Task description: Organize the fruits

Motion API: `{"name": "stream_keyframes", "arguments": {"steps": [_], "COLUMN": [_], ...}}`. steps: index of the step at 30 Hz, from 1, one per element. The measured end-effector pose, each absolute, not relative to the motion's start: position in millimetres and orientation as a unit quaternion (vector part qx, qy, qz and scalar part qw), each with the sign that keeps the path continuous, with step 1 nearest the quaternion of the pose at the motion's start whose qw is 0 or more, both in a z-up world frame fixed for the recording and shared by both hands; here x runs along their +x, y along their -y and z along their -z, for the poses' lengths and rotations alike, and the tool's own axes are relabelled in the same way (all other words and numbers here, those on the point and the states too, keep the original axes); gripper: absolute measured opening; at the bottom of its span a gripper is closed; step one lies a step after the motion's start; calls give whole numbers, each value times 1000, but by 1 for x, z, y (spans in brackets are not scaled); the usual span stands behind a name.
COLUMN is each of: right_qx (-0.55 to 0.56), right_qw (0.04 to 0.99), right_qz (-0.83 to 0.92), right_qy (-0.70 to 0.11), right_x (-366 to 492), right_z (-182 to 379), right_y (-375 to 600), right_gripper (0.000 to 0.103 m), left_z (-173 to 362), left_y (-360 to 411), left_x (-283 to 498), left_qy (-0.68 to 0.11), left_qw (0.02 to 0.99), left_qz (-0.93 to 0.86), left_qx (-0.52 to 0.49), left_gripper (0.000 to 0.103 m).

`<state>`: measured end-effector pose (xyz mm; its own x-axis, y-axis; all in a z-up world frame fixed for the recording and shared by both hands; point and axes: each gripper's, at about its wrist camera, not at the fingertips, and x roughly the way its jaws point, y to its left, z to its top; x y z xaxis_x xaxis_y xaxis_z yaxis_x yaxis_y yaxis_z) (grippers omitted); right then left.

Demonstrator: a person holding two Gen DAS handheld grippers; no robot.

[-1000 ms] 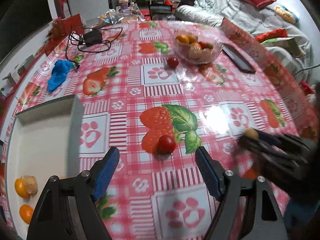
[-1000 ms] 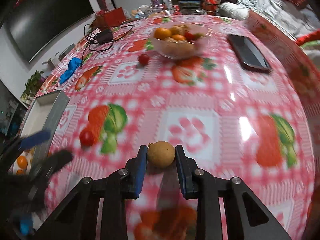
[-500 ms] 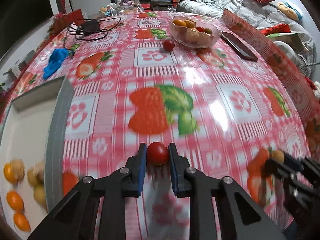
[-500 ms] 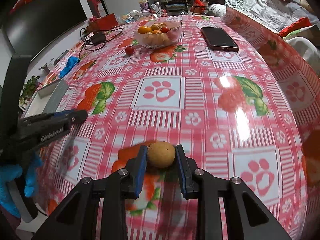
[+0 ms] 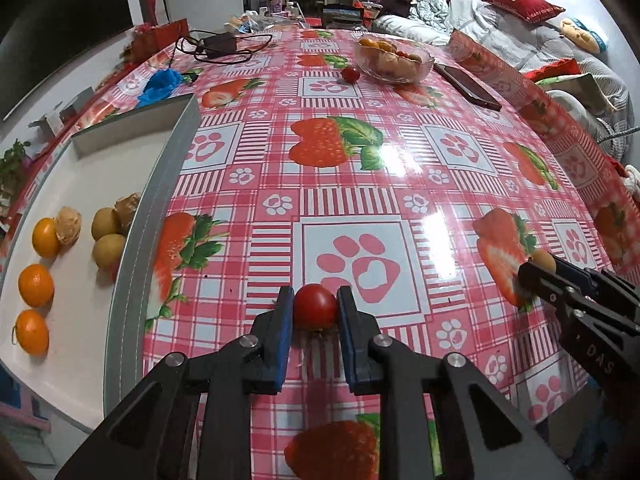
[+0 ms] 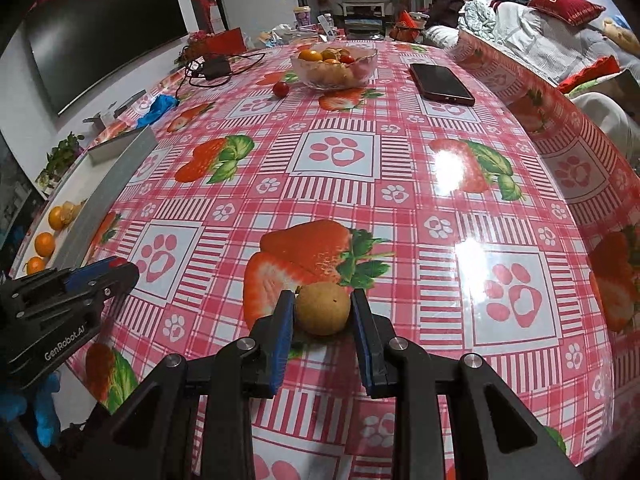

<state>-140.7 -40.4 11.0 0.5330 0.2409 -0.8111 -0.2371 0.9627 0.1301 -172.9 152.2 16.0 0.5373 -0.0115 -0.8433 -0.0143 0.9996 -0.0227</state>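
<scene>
Left gripper [image 5: 315, 307], open a second ago, now clamps the cherry tomato [image 5: 315, 306]; right gripper [image 6: 322, 309] still pinches the longan [image 6: 322, 307]; both tray-bound [image 5: 132, 264].

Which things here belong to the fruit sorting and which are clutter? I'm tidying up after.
Job:
- red tomato in left gripper
- brown fruit in right gripper
- white tray
- glass bowl
- loose tomato

Clutter:
- phone
- charger cable
- blue cloth
</scene>
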Motion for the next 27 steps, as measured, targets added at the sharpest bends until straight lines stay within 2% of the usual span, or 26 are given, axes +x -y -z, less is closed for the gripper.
{"name": "stream_keyframes", "arguments": {"steps": [27], "right_qx": [-1], "right_qw": [875], "right_qz": [-133], "right_qy": [-466], "right_x": [-141], "right_z": [-11], "right_y": [39], "right_gripper": [30], "left_z": [-16], "left_y": [-153], "left_x": [-174], "left_qy": [-478], "left_qw": [878], "left_qz": [0], "left_qx": [-12], "left_gripper": [24]}}
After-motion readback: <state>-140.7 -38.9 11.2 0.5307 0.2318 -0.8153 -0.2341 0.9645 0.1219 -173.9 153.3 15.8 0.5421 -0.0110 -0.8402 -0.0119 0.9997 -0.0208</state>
